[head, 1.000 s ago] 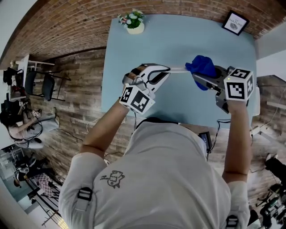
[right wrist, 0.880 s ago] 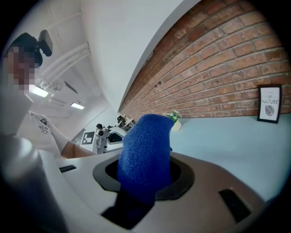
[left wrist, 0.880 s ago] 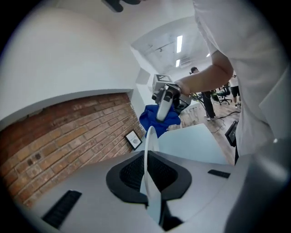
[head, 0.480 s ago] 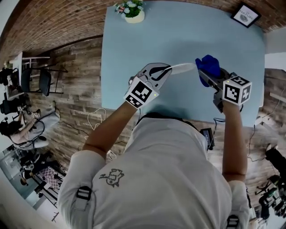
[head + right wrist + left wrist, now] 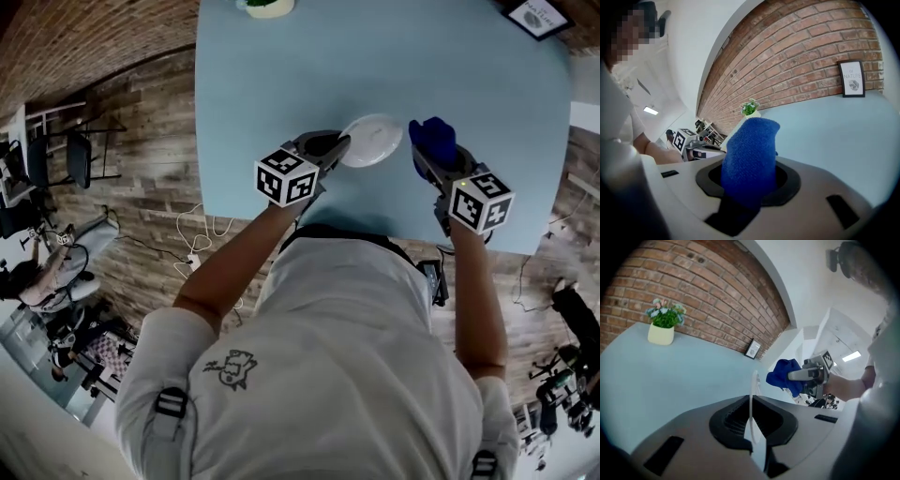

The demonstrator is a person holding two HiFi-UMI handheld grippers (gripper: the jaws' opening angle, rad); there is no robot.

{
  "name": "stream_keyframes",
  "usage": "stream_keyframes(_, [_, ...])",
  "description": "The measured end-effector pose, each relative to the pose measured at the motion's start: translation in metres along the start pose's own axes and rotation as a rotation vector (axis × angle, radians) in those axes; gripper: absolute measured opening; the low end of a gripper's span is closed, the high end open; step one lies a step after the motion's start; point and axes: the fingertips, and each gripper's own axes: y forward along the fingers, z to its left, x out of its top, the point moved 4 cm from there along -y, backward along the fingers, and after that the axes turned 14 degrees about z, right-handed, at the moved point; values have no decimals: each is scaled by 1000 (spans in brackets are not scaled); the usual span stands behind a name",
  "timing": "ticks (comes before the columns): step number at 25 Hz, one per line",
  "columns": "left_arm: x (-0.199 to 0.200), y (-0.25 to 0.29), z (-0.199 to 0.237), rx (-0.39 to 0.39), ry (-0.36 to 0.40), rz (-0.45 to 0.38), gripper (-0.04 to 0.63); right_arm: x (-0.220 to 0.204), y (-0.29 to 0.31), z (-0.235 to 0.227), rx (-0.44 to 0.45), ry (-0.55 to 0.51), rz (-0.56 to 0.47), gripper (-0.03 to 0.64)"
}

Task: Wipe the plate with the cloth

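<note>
While the left gripper (image 5: 339,147) pinches the plate (image 5: 372,140) by its rim over the table (image 5: 281,75), the right gripper (image 5: 424,159) clamps the cloth (image 5: 431,137) just beside it (no contact). Advise a steady plate and flat, full sweeps.

The plate (image 5: 372,141) is white, the cloth (image 5: 431,142) deep blue, the table (image 5: 281,75) pale blue.

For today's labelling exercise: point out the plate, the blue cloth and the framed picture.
plate (image 5: 372,141), head view, centre of its white face.
blue cloth (image 5: 750,159), right gripper view, middle of the bunched fabric.
framed picture (image 5: 851,78), right gripper view, centre of the print.
</note>
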Motion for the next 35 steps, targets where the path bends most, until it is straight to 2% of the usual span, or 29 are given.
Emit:
stream_keyframes(4, [-21,22,25,-45,-159,6,18,-19,30,2,23,27,49,141])
stream_keyframes(7, [-38,33,38,-42,-235,18,18,-34,53,6,34,41,88,141])
stream_keyframes(16, [-59,59,43,-46,-303,42,20,-58,75,8,39,62,135,141])
stream_keyframes(19, [-60,64,49,-45,-276,52,20,-60,84,9,44,75,154,141])
stream_keyframes(24, [-64,70,52,24,-176,105,50,-64,86,6,38,98,172,141])
stream_keyframes(29, [-65,76,58,98,-180,135,78,-59,89,1,36,111,181,141])
stream_keyframes(35, [-78,83,66,192,-98,202,98,-65,109,3,36,100,170,141])
